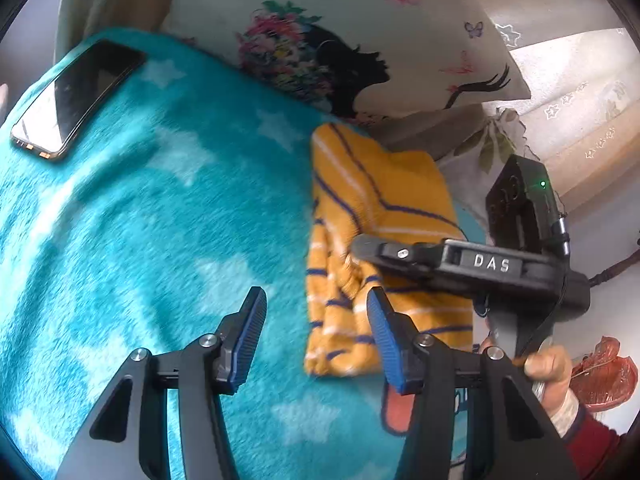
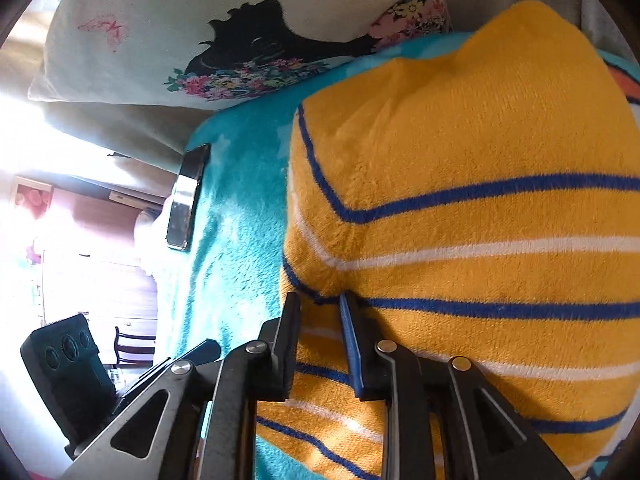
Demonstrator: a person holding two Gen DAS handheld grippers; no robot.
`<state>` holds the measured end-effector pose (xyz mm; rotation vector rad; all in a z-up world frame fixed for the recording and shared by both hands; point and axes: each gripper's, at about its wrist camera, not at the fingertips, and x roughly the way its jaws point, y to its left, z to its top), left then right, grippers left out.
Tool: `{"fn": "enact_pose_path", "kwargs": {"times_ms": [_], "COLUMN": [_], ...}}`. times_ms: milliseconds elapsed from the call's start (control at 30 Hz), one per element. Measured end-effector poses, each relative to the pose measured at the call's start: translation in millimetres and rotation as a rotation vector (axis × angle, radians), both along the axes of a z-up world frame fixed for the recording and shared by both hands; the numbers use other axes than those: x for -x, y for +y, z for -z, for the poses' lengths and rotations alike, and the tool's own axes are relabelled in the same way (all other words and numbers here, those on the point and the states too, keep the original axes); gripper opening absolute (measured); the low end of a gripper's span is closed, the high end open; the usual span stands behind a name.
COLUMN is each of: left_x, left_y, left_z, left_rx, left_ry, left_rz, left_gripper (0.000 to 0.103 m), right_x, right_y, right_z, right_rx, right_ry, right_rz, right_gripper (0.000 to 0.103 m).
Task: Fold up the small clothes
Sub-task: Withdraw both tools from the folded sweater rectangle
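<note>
A small yellow garment (image 1: 384, 208) with blue and white stripes lies partly folded on a teal star blanket (image 1: 160, 240). It fills the right wrist view (image 2: 460, 220). My left gripper (image 1: 315, 294) hovers open over the blanket beside the garment's left edge. Nothing is between its blue pads (image 1: 250, 332), and its right finger overlaps the garment. My right gripper (image 1: 360, 246) reaches in from the right, tips down on the garment near its left edge (image 2: 320, 300). Its jaws stand a narrow gap apart. Striped fabric shows in that gap, and no pinch is visible.
A phone (image 1: 76, 96) lies on the blanket's far left corner (image 2: 186, 200). A printed pillow (image 1: 360, 40) borders the blanket at the back (image 2: 180, 20). A hand (image 1: 548, 368) in a red sleeve holds the right gripper's handle. The blanket's edge drops off past the phone.
</note>
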<state>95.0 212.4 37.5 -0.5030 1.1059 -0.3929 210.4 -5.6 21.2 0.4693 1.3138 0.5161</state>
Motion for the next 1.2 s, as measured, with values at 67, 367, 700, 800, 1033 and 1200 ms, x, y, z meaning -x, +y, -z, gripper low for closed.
{"fn": "enact_pose_path", "kwargs": {"times_ms": [67,367,700,800,1033,1200], "left_x": [-2.1,-12.1,-42.4,-40.4,-16.6,-6.8], "left_y": [-2.4,-43.6,-72.0,-68.6,-60.3,-69.1], "left_z": [-1.5,-31.5,33.8,33.4,-7.2,8.5], "left_rx": [-0.005,-0.077,-0.227,-0.227,-0.21,-0.307], "left_ry": [0.001,-0.07,0.086,0.075,0.019,0.069], "left_rz": [-0.003,0.121,0.096,0.08,0.034,0.066], "left_gripper": [0.051,0.053,0.067,0.071,0.071,0.071], "right_x": [-0.8,18.9,97.2,110.1,140.4,153.7], "right_y": [3.5,-54.5,-88.8,-81.6,-69.5,-52.8], "right_z": [-1.8,-58.0,-29.7,-25.9,-52.1,-34.8], "right_rx": [-0.019,0.017,0.252,0.343,0.391,0.353], "right_ry": [-0.003,-0.179,-0.167,-0.194,-0.297,-0.261], "right_rz": [-0.006,0.155,0.18,0.136,0.128,0.05], "right_gripper": [0.04,0.041,0.033,0.033,0.033,0.033]}}
